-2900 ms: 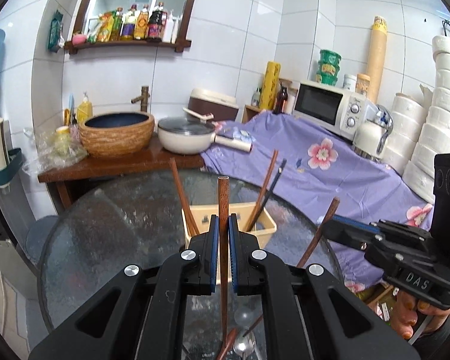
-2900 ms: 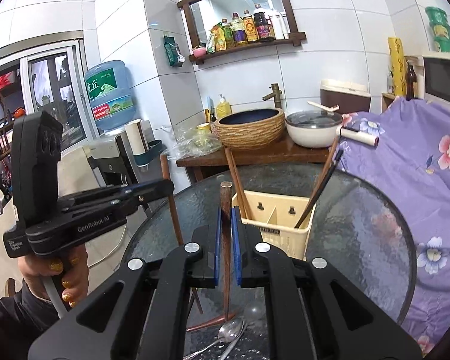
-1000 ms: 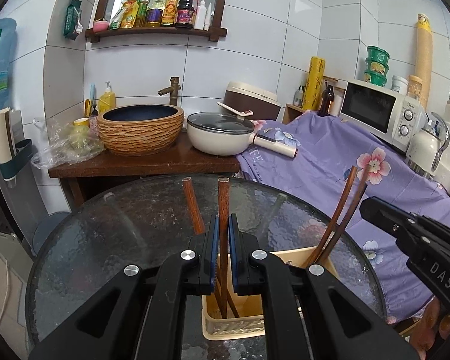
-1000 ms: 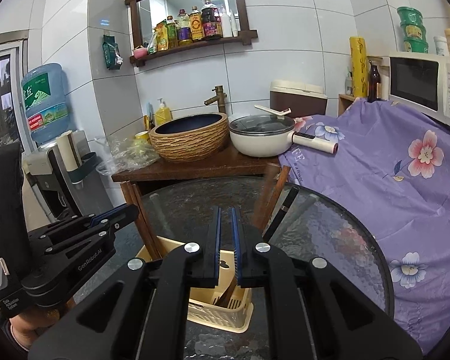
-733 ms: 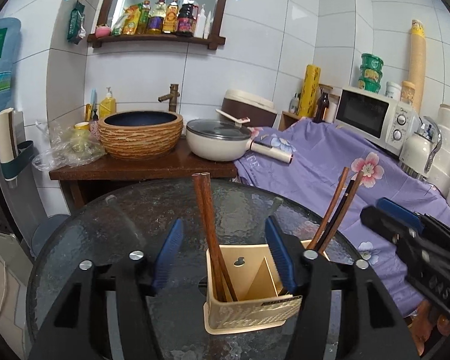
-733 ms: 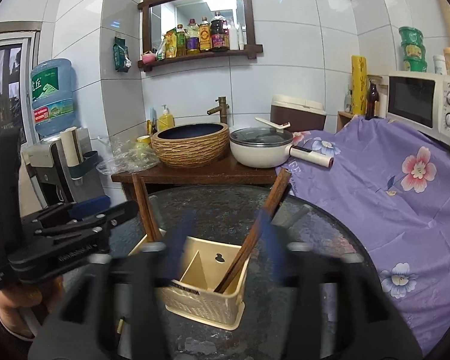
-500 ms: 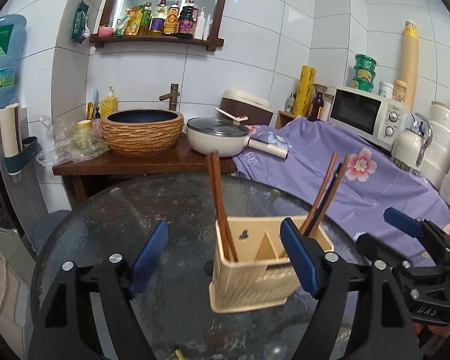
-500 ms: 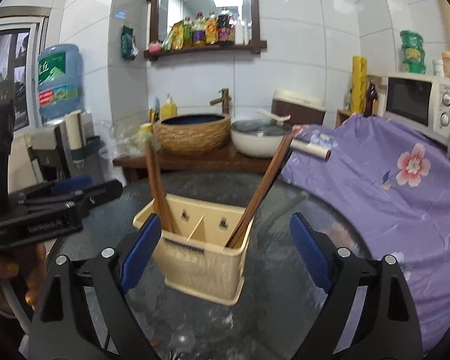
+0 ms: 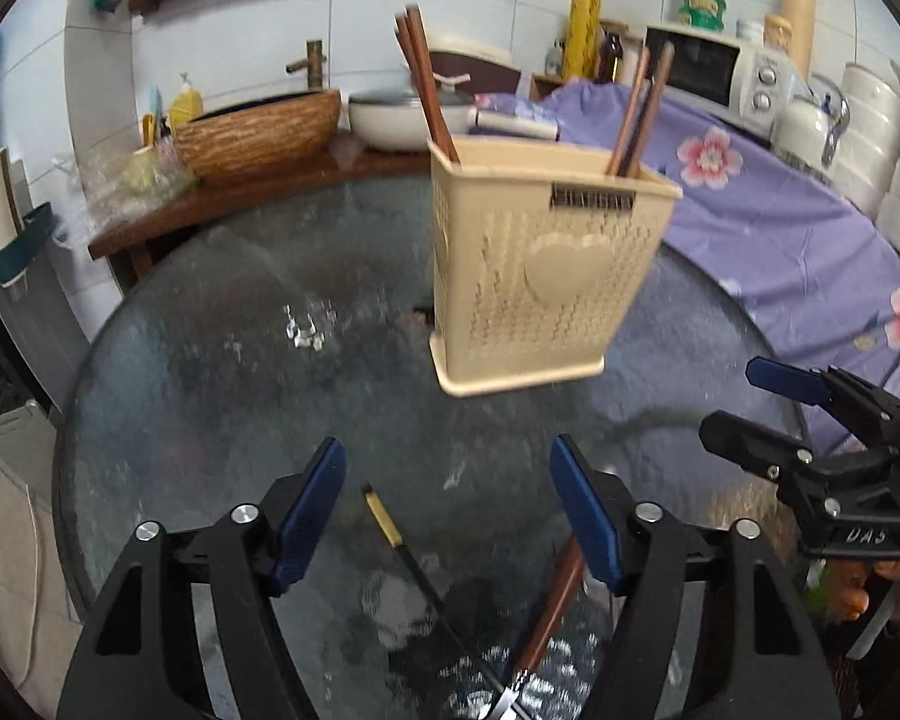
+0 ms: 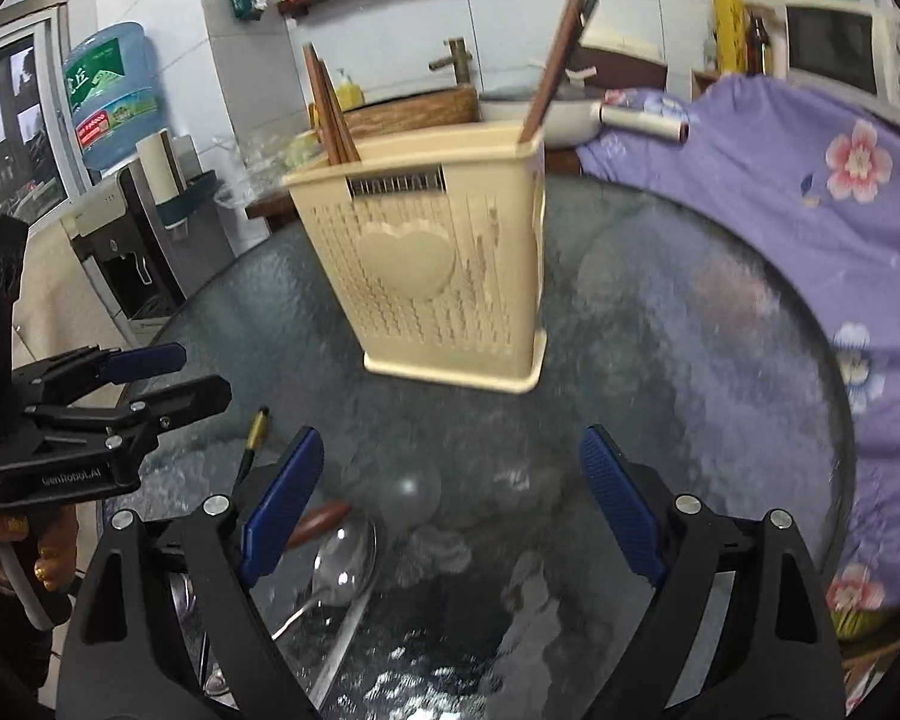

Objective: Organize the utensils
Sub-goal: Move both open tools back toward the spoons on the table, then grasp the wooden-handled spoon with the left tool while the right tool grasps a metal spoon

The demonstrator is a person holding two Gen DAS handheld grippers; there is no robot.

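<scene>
A cream plastic utensil holder (image 9: 534, 276) with a heart moulded on its perforated front is stood upright on the round dark textured-glass surface (image 9: 210, 372), toward the far side. Brown wooden chopsticks (image 9: 423, 84) are leaned against its left corner and a second pair of brown chopsticks (image 9: 639, 114) against its right corner, their tops well above the rim.

The left claw (image 9: 447, 510) is held spread above the near part of the surface; its jaws have just been closing a little, and nothing is pinched. Between them on the glass lies a thin black chopstick with a gold tip (image 9: 390, 525), and beside the right blue pad a reddish-brown wooden handle (image 9: 555, 606) is seen, untouched.

The right claw (image 10: 450, 504) is spread wide and empty. Below it lie a clear round-bowled spoon (image 10: 408, 489) and a shiny metal spoon (image 10: 345, 552).

Bare glass is left open between the holder's base and both claws. The surface's right edge is met by a purple flowered cloth (image 10: 810, 192); its left edge drops off toward a water dispenser (image 10: 120, 228).
</scene>
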